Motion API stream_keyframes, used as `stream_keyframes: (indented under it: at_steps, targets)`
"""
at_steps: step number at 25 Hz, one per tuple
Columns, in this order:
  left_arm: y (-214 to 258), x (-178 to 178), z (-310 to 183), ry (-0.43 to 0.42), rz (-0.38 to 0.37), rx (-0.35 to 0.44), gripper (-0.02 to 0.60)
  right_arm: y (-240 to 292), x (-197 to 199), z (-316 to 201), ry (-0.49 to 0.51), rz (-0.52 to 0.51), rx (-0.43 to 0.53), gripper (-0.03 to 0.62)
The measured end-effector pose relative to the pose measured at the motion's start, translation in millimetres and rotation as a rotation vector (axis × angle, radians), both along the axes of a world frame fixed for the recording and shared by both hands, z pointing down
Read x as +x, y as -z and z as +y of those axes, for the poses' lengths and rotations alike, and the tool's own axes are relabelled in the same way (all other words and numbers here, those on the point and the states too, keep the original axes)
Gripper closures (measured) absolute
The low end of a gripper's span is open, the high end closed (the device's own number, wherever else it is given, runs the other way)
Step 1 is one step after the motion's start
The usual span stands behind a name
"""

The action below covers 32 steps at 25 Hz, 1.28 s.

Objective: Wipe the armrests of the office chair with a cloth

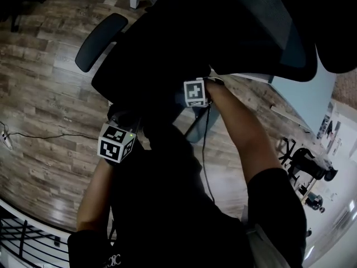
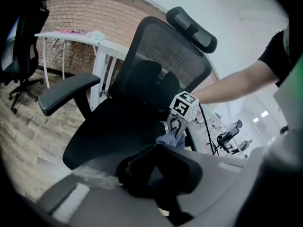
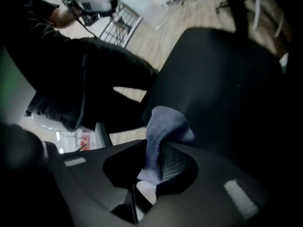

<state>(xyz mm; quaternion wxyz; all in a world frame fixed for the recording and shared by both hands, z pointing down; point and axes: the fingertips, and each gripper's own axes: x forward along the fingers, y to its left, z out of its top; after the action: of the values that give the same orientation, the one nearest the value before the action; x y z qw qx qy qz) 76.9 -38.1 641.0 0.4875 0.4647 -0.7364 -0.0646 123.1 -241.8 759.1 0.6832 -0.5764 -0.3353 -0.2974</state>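
Clamping the cloth (image 3: 163, 126) in its jaws, the right gripper (image 2: 176, 130) hangs at the edge of the chair (image 2: 109, 136), left gripper (image 2: 156, 174) closed on nothing, and the next move looks like pressing the cloth onto an armrest (image 2: 71, 90).

office chair (image 2: 118, 131): black seat and frame, plain
backrest (image 2: 165, 51): black mesh, fine see-through weave
armrest (image 2: 68, 91): black, matte, no pattern
cloth (image 3: 163, 129): blue-grey, fine knit texture, paler near-white at lower edge
left gripper (image 2: 149, 167): dark grey housing, black jaws
right gripper (image 3: 154, 167): dark grey housing, pale grey strips on it
left cube (image 1: 116, 142): white faces, black square marker pattern
right cube (image 1: 195, 92): white faces, black square marker pattern
floor (image 1: 39, 94): wood planks, mixed brown and grey tones
wall (image 2: 90, 8): red-brown brick, pale mortar lines
desk (image 2: 71, 37): white
sleeve (image 1: 279, 205): black
cable (image 1: 39, 134): thin, black
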Motion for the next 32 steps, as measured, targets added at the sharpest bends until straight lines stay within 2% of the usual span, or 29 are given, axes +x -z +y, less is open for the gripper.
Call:
stream_keyframes:
  at_steps: [2,4,6,9,14,19,23,26,32]
  targets:
    - [10,-11,1,-0.018,-0.022,0.012,0.575,24,-16,31,-0.168,-0.128,-0.145,0.529]
    - [19,-23,0,-0.05,-0.043,0.022,0.575,48,-35,38,-0.317,-0.284,-0.212,0.528]
    - [29,-32,-3,-0.089,-0.059,0.032,0.575,74,-47,24,-0.425,-0.447,-0.207,0.528]
    - [43,-42,-11,-0.142,-0.078,0.042,0.575,114,-46,5,-0.575,-0.634,-0.223,0.528]
    - [52,-51,-38,-0.283,-0.094,0.055,0.575,165,3,-30,-0.769,-0.864,-0.161,0.528]
    - [58,-39,-80,-0.442,-0.117,0.044,0.575,188,73,-65,-0.953,-0.963,-0.063,0.528]
    - [65,-10,-121,-0.566,-0.103,0.05,0.575,182,134,-85,-1.119,-0.992,-0.011,0.528]
    - [66,13,-152,-0.639,-0.096,0.031,0.575,168,169,-97,-1.23,-0.991,-0.009,0.528]
    - [54,50,-198,-0.703,-0.1,-0.025,0.575,123,193,-103,-1.24,-0.951,-0.106,0.528]
